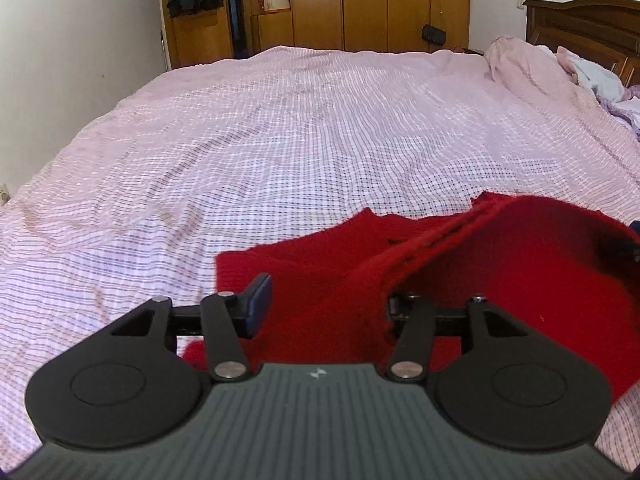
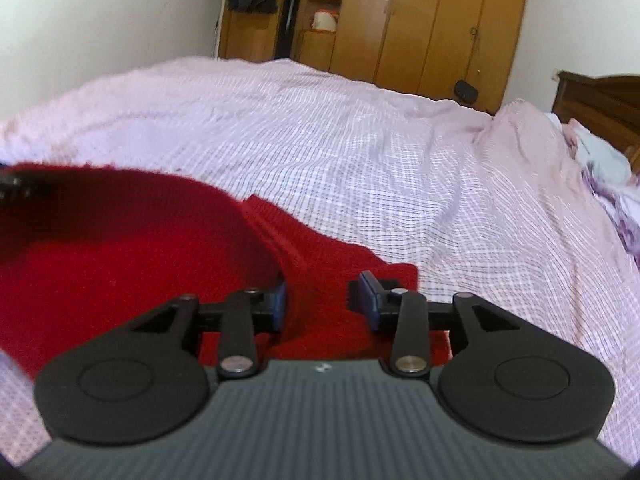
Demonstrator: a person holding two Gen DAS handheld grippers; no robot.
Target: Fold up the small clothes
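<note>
On the pink checked bed, the red knit garment lay partly lifted, soft and floppy. Both the left gripper and the right gripper stood open around raised folds; hemmed edges looked best to pinch.

A home bedroom: wide bed under pink checked sheet, wooden wardrobe, carved headboard.

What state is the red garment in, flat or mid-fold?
Mid-fold. One part of the red garment lies flat on the bed sheet; a flap arches up over it at the right, not yet laid down.
</note>
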